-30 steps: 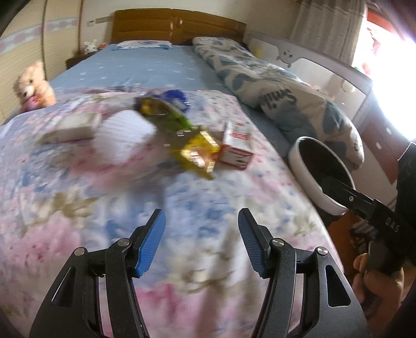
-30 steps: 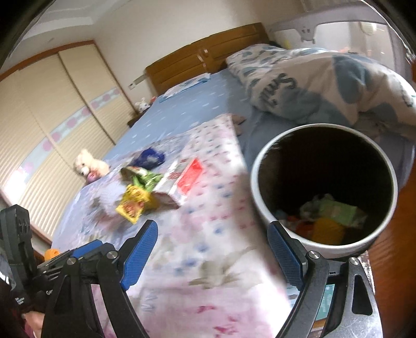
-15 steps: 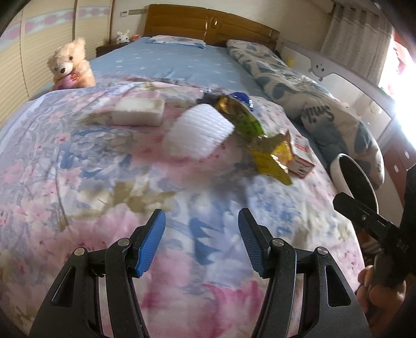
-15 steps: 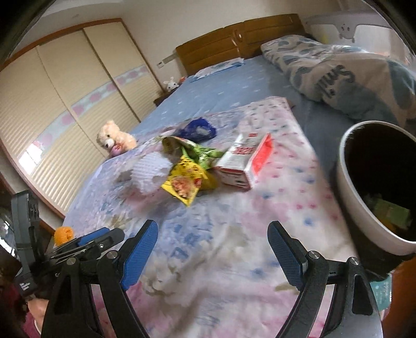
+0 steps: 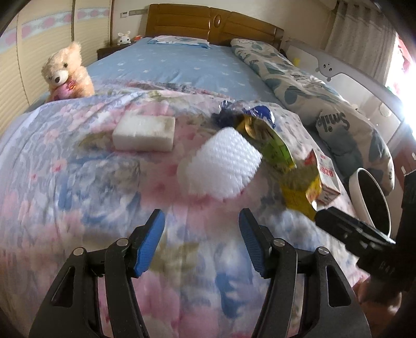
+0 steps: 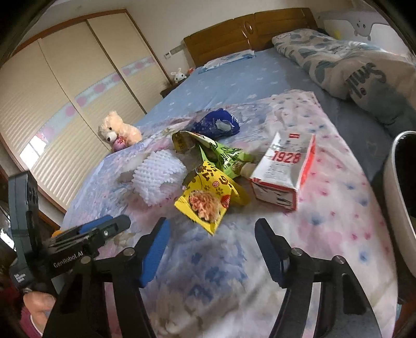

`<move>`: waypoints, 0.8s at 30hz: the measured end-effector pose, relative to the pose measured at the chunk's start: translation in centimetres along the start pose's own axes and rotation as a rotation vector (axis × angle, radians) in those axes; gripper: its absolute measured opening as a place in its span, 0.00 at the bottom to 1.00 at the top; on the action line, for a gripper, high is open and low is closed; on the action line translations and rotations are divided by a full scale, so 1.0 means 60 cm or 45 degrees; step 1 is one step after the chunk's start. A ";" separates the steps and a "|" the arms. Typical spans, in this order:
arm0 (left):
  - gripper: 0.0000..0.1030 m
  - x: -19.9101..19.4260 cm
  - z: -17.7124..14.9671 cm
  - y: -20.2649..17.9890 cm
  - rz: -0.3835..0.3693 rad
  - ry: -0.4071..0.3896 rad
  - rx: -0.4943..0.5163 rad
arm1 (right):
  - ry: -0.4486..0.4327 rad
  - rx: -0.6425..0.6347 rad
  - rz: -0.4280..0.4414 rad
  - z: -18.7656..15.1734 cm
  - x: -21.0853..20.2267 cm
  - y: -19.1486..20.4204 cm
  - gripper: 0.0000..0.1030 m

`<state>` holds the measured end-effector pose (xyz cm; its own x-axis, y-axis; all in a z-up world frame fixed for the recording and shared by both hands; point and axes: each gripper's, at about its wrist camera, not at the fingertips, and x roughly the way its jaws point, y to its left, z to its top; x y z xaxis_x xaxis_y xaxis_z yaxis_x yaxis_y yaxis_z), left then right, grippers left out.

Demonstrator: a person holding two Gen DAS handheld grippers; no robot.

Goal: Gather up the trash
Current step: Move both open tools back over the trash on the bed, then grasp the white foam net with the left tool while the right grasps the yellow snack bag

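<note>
Trash lies on the floral blanket [image 5: 78,182]: a white foam net [image 5: 221,166] [image 6: 158,176], a white tissue pack [image 5: 144,132], a green wrapper [image 5: 275,148] [image 6: 223,156], a yellow snack bag [image 5: 301,192] [image 6: 210,197], a blue wrapper [image 5: 260,113] [image 6: 215,124] and a white-and-red carton [image 5: 327,179] [image 6: 283,169]. The white trash bin [image 5: 356,187] [image 6: 397,202] stands at the bed's right edge. My left gripper [image 5: 201,234] is open and empty, just short of the foam net. My right gripper [image 6: 212,241] is open and empty, just short of the yellow bag.
A teddy bear [image 5: 66,75] [image 6: 118,130] sits at the blanket's far left. A rolled quilt [image 5: 325,104] lies along the bed's right side. A wooden headboard [image 5: 213,23] and a wardrobe [image 6: 65,91] stand behind.
Both grippers have swung left from the bin toward the trash pile and moved closer to it. Both stay open and empty.
</note>
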<state>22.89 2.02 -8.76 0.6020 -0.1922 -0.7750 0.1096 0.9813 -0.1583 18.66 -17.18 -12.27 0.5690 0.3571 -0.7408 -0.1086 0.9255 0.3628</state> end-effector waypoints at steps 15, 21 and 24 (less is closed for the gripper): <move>0.01 0.064 0.040 -0.019 -0.079 0.046 0.066 | 0.056 0.045 0.070 0.014 0.045 -0.009 0.05; 0.01 0.039 0.024 -0.017 -0.094 0.014 0.054 | 0.052 0.040 0.092 0.003 0.026 -0.011 0.06; 0.00 0.024 0.012 -0.016 -0.104 0.001 0.051 | 0.043 0.015 0.089 -0.001 0.014 -0.004 0.05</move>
<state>24.25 0.82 -9.27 0.5894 -0.2713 -0.7609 0.1895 0.9621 -0.1963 19.13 -17.12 -12.99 0.5327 0.4251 -0.7318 -0.1377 0.8967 0.4207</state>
